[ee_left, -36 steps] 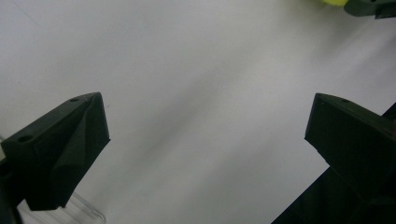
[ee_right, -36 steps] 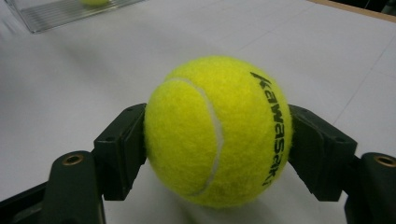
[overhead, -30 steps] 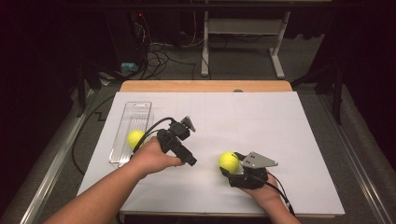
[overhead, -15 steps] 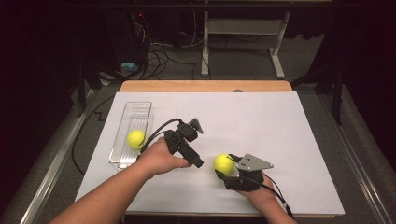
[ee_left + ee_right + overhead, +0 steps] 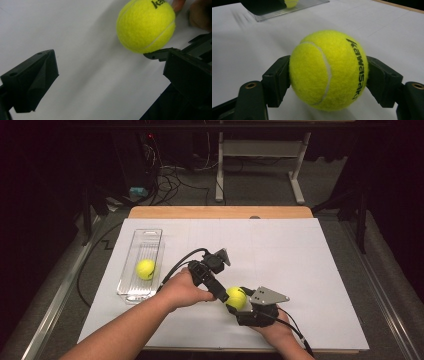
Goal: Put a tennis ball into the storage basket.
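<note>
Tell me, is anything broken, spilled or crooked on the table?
Nothing stands out. One tennis ball lies neatly inside the clear tray, which sits straight on the white table. The right gripper squeezes the other tennis ball evenly, and the left gripper is open beside it.

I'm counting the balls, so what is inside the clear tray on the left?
The clear tray holds one yellow tennis ball near its middle. The ribbed floor elsewhere looks bare through the walls. A second ball is outside it, clamped in the right tongs.
</note>
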Demonstrator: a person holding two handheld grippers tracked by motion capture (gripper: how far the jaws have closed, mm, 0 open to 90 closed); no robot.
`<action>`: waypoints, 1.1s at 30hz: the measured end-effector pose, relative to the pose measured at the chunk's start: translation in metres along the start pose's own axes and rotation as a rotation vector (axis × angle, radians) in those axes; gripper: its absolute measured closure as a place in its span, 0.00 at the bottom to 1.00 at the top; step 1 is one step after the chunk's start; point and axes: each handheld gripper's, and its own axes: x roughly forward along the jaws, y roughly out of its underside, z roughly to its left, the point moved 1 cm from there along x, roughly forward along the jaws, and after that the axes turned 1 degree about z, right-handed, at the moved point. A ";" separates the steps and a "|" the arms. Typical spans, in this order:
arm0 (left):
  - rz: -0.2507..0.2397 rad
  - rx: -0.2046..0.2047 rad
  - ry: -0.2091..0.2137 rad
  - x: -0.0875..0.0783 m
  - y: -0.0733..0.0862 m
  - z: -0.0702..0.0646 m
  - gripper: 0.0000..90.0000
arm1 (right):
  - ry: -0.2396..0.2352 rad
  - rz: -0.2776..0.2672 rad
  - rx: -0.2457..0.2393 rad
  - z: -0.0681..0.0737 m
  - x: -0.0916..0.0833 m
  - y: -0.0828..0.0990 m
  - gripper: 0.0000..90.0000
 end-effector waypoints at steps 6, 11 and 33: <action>0.002 0.014 0.017 0.004 -0.006 -0.006 0.01 | -0.017 -0.003 -0.009 0.003 0.000 -0.002 0.30; -0.003 0.020 0.031 0.006 -0.010 -0.010 0.01 | -0.032 -0.017 -0.013 0.007 0.001 -0.004 0.30; 0.032 0.035 0.078 0.022 -0.018 -0.018 0.01 | -0.054 -0.061 -0.013 0.015 -0.003 -0.011 0.30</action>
